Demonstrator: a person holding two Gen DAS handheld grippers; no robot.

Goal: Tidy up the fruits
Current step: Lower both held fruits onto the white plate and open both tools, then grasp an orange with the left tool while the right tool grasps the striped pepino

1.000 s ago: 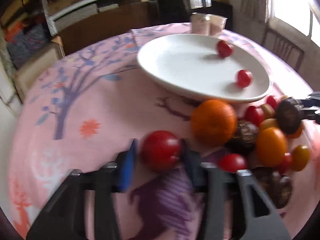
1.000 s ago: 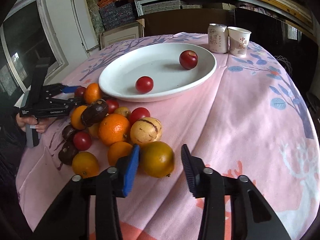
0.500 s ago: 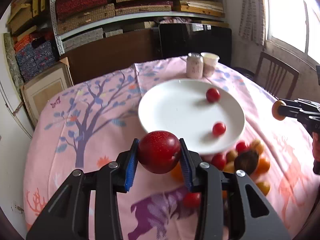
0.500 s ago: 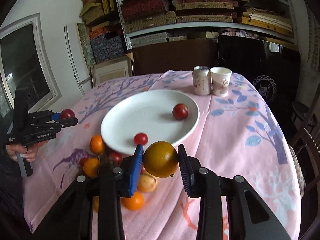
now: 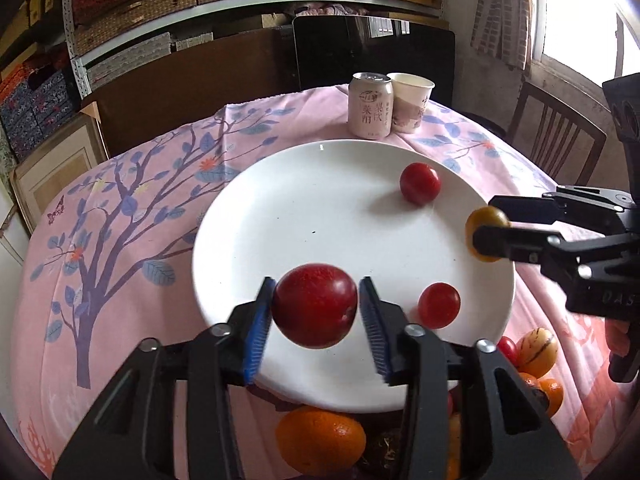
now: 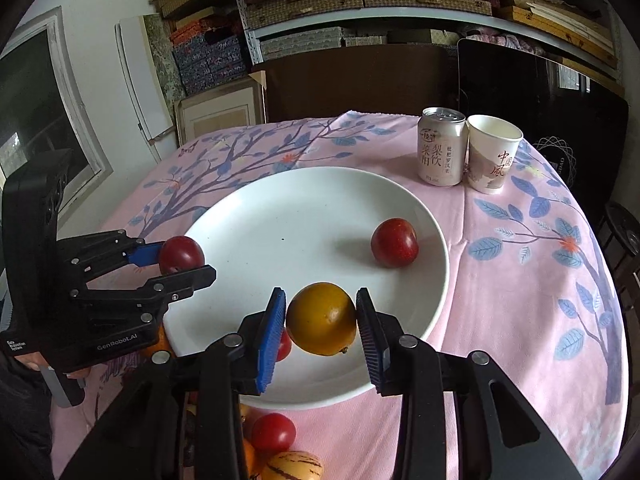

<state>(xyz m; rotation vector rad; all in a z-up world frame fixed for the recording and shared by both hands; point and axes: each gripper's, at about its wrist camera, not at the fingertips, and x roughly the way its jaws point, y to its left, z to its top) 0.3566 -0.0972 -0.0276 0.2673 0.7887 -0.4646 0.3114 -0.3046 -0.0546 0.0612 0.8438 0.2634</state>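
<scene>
While both grippers hang over the plate, each with fruit clamped, the findings run from largest item to smallest.

Table: round, under a pink tablecloth printed with a tree.
Plate: white plate, near the table's middle; rim bare on the far side.
Left gripper: left gripper above the plate's near-left rim, blue pads pressed on a dark red plum; the right wrist view shows the same tool side-on.
Right gripper: right gripper above the plate's near-right rim, fingers closed on a yellow-orange fruit.
Can and cup: drink can and paper cup, touching, at the table's far edge beyond the plate.
Fruit on plate: one red plum toward the far-right rim; one small tomato near the near rim, clear only in the left wrist view.
Loose fruit: an orange and a striped melon by the table's near edge, outside the plate; the right wrist view adds a red tomato there.
</scene>
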